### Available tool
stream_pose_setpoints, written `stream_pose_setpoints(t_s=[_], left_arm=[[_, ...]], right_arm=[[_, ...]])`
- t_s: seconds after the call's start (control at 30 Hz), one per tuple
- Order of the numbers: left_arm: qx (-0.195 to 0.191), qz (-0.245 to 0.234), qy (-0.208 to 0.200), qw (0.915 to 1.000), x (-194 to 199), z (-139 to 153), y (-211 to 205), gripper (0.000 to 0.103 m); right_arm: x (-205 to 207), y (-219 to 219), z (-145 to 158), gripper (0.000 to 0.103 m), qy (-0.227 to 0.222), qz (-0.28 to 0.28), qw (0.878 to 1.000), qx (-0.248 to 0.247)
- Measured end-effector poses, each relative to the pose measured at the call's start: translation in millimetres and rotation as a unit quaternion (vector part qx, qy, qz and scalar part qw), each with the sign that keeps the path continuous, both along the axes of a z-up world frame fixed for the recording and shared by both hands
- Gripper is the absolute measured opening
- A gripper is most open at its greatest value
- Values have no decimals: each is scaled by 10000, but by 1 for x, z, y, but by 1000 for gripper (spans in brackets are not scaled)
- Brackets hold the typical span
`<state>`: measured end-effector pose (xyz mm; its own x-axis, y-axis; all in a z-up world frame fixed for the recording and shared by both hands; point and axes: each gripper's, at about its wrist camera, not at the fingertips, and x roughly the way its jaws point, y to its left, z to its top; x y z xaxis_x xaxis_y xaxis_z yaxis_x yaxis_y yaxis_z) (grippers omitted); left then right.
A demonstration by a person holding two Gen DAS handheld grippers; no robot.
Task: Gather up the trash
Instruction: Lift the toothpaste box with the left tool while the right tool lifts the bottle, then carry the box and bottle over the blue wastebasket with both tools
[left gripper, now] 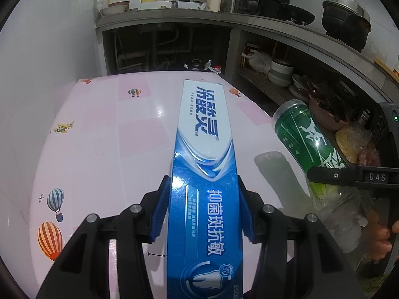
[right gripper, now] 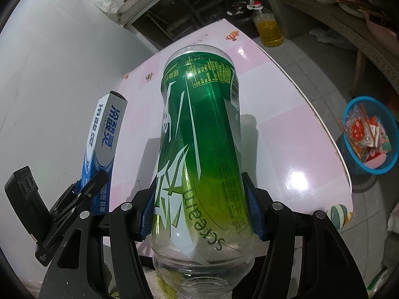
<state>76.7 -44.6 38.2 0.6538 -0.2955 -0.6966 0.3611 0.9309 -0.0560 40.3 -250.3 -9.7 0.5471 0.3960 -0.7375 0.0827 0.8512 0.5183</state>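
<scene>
On the left, the left claw [left gripper: 203,209] was clamped on a blue and white box [left gripper: 204,164], its blue pads [left gripper: 159,211] pressed against the box's two long sides. The box stuck out forward over the pink tabletop [left gripper: 104,139], which was printed with balloons and small planes; from the wrist view alone it was hard to say whether the far end touched the surface, though it seemed lifted clear. To the right of the box, the right claw [right gripper: 200,211] was clamped on a green bottle [right gripper: 199,134], gripping its labelled body near the clear shoulder, with the base pointing away from the camera and up over the tabletop. In the left wrist view the same bottle [left gripper: 309,144] showed just beside the box, tilted, its shadow falling on the tabletop below. Farther right, on the tiled floor beyond the tabletop's edge, stood a blue basket [right gripper: 349,149] holding coloured wrappers. Well apart from it, behind the tabletop's far corner, a jug [right gripper: 268,28] of yellow oil stood on the floor.
</scene>
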Motion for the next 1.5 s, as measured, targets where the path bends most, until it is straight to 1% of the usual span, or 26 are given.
stream_pose_setpoints(t_s=[0.37,0.53,0.73,0.87,0.93,1.13,1.27,1.33,1.37,1.4,1.5], left_arm=[[-31,-94,42,9999,3,-2,2,48],[-138,-325,202,9992,9,-3,-5,48],[-183,-746,340,9965,8,-3,-36,48],[-153,-1091,404,9931,6,-4,-67,48],[-156,-1313,476,9901,5,-5,-87,48],[-262,-1883,741,9790,10,-5,-145,48],[-376,-2235,950,9693,22,-2,-192,48],[-376,-2358,1048,9654,31,-2,-213,48],[-355,-2438,1170,9621,38,-5,-230,48],[-337,-2470,1259,9602,43,-7,-243,48],[-212,-2586,1594,9525,58,-22,-285,48]], right_arm=[[-7,-6,3,57,-34,-95,9999,32],[-16,-24,8,57,-137,-332,9993,126],[-41,-66,13,57,-265,-871,9957,188],[-62,-97,7,57,-261,-1280,9911,258],[-70,-108,3,57,-244,-1449,9887,312],[-101,-156,-12,58,-153,-2159,9751,482],[-123,-193,-25,58,-54,-2792,9587,543],[-135,-210,-37,58,16,-3075,9492,672],[-137,-217,-42,58,56,-3167,9457,726],[-142,-218,-48,58,145,-3251,9411,916],[-140,-232,-69,58,297,-3447,9306,1193]])
